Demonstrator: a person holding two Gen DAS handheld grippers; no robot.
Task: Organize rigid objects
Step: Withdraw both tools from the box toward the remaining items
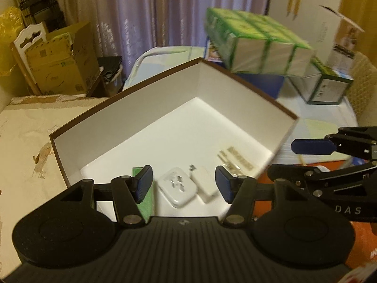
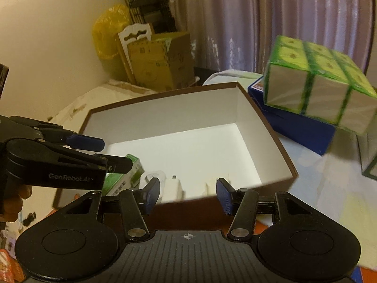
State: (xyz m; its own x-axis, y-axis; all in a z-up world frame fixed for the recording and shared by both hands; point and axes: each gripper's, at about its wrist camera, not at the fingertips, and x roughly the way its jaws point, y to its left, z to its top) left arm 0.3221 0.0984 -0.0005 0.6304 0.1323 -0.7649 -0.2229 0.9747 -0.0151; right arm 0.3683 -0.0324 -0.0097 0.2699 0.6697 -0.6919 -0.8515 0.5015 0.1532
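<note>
A brown box with a white inside lies open below both grippers. Along its near wall lie a green carton, a white rounded adapter, a small white charger and a beige packet. My left gripper hovers open above the adapter, holding nothing. My right gripper shows at the right edge. In the right wrist view the right gripper stands open over the box's near wall, with nothing between its pads. The green carton, the charger and my left gripper show there too.
A green-wrapped pack of cartons rests on a blue box right of the brown box. A green-edged carton stands further right. Cardboard cartons and a curtain stand behind. Cream cloth covers the surface at left.
</note>
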